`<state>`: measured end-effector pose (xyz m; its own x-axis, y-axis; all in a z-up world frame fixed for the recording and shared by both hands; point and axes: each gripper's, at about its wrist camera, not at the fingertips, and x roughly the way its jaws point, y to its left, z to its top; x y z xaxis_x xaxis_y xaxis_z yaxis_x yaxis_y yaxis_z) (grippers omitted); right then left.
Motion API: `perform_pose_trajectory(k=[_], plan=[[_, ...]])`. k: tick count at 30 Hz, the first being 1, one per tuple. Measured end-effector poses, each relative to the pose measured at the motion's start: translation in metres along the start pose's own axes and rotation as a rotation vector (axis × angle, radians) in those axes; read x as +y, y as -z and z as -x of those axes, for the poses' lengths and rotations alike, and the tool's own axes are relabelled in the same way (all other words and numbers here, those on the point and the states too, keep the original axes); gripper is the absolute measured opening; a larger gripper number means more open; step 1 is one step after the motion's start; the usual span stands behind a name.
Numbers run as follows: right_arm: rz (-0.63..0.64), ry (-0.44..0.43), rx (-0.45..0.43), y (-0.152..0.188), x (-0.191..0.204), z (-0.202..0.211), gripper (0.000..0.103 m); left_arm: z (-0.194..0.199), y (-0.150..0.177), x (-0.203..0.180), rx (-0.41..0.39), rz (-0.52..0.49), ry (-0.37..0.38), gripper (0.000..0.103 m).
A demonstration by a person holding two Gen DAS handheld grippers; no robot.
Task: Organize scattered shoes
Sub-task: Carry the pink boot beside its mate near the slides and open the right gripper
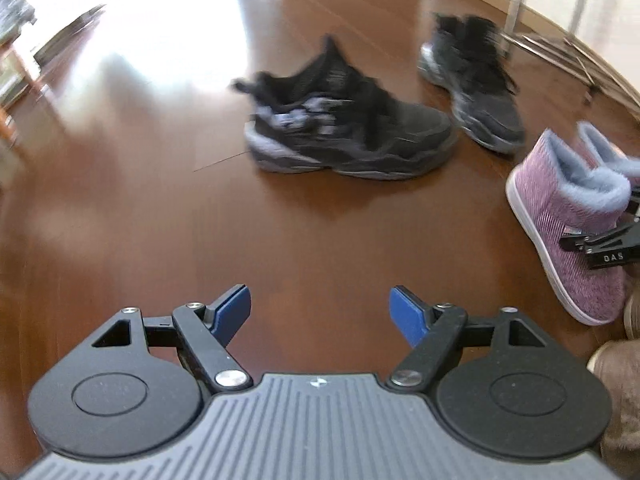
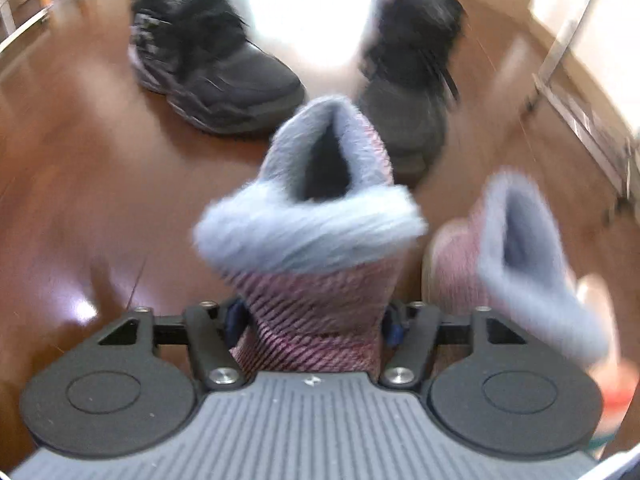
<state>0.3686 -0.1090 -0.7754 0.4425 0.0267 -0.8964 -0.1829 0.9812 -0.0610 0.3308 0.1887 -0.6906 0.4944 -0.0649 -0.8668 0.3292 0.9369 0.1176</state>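
Note:
My right gripper (image 2: 314, 324) has a pink ribbed boot (image 2: 316, 240) with a pale blue fleece cuff filling the gap between its fingers, and the pads sit against the boot's heel sides. Its mate, a second pink boot (image 2: 500, 248), stands just to the right. Two black sneakers (image 2: 212, 64) (image 2: 412, 80) lie beyond on the brown wood floor. In the left wrist view my left gripper (image 1: 320, 312) is open over bare floor with nothing between its blue pads. Ahead of it lie the nearer black sneaker (image 1: 348, 128) and the farther one (image 1: 476, 84). The pink boot (image 1: 568, 216) is at the right edge, with a right gripper finger (image 1: 600, 244) on it.
A metal rack (image 1: 560, 40) stands by the wall at the far right, also seen as rack legs (image 2: 580, 112). A brown fuzzy shoe (image 1: 616, 380) lies at the lower right. Furniture (image 1: 16, 60) lines the left side. Bright glare covers the floor at the far left.

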Motion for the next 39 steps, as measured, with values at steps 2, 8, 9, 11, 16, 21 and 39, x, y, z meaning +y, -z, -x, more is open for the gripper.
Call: perform_pose_trajectory(k=[2, 8, 9, 11, 16, 21, 39], plan=[[-0.045, -0.002, -0.021, 0.016, -0.009, 0.002, 0.089, 0.0, 0.001, -0.012, 0.0, -0.042, -0.003, 0.079], [-0.06, -0.03, -0.061, 0.036, -0.014, 0.0, 0.06, -0.005, 0.0, -0.031, 0.022, -0.074, -0.011, 0.079], [-0.064, -0.038, -0.061, 0.036, -0.015, 0.0, 0.056, -0.004, 0.0, -0.034, 0.018, -0.084, -0.014, 0.079], [-0.062, -0.036, -0.054, 0.04, -0.016, 0.004, 0.054, -0.003, 0.0, -0.04, 0.009, -0.106, -0.022, 0.079], [-0.058, -0.04, -0.025, 0.047, -0.024, 0.009, 0.053, -0.004, 0.001, -0.048, 0.007, -0.138, -0.025, 0.079], [-0.042, -0.044, -0.021, 0.048, -0.03, 0.007, 0.056, -0.006, 0.0, -0.051, 0.008, -0.15, -0.016, 0.079], [-0.46, 0.103, 0.049, 0.07, -0.066, 0.137, 0.088, -0.039, -0.064, -0.148, -0.03, -0.496, 0.28, 0.079]])
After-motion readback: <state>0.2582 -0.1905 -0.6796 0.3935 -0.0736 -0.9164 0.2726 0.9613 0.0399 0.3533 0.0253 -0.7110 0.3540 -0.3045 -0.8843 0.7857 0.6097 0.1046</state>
